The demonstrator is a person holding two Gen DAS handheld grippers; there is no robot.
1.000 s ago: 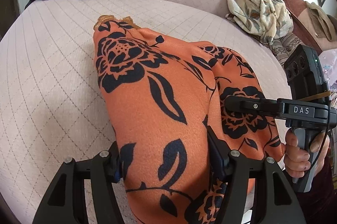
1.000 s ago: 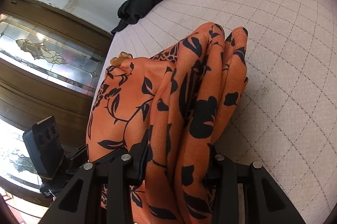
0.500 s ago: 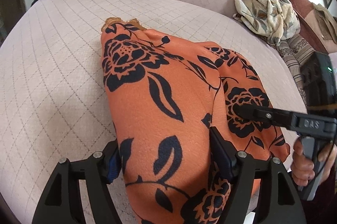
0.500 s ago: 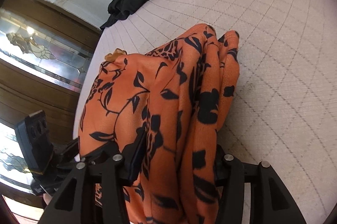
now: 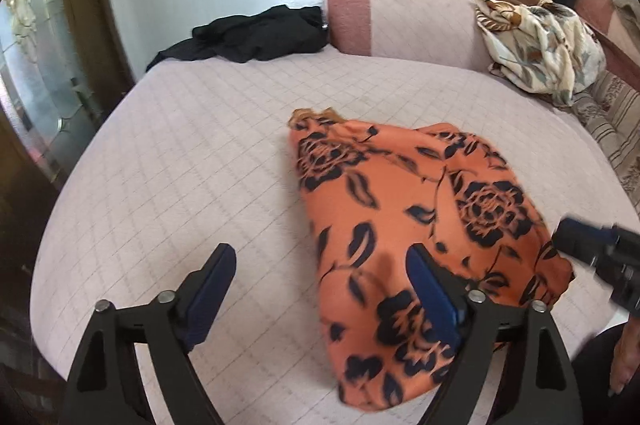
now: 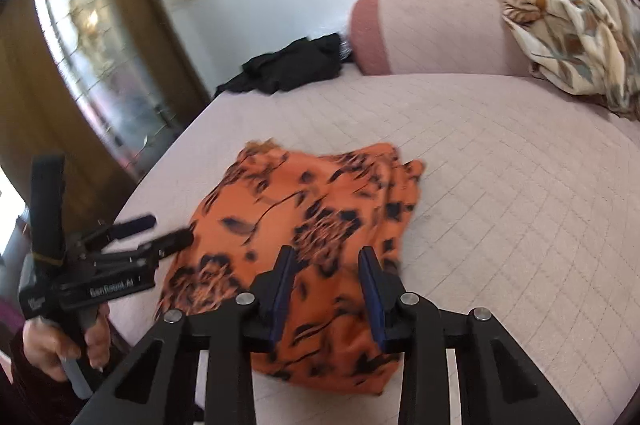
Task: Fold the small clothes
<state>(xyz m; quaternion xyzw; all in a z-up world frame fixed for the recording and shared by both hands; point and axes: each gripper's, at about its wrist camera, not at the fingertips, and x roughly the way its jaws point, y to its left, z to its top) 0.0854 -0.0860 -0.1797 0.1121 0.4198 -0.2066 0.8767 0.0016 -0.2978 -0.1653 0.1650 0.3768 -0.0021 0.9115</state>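
An orange garment with black flowers (image 5: 404, 225) lies folded on the pale quilted bed (image 5: 192, 161); it also shows in the right wrist view (image 6: 316, 221). My left gripper (image 5: 320, 265) is open and empty, raised above the garment's near left edge. My right gripper (image 6: 327, 265) is open and empty, raised above the garment's near end. The right gripper appears at the right edge of the left wrist view (image 5: 592, 249); the left one appears at the left of the right wrist view (image 6: 148, 233).
A black garment (image 5: 256, 37) lies at the bed's far edge. A pink bolster (image 5: 400, 21) runs along the back. A cream floral cloth (image 5: 540, 45) is heaped at the back right. A glass-panelled wooden door (image 6: 80, 65) stands left.
Both grippers have let go of the orange garment, opened and pulled back and up. The garment now lies flat on the bed.
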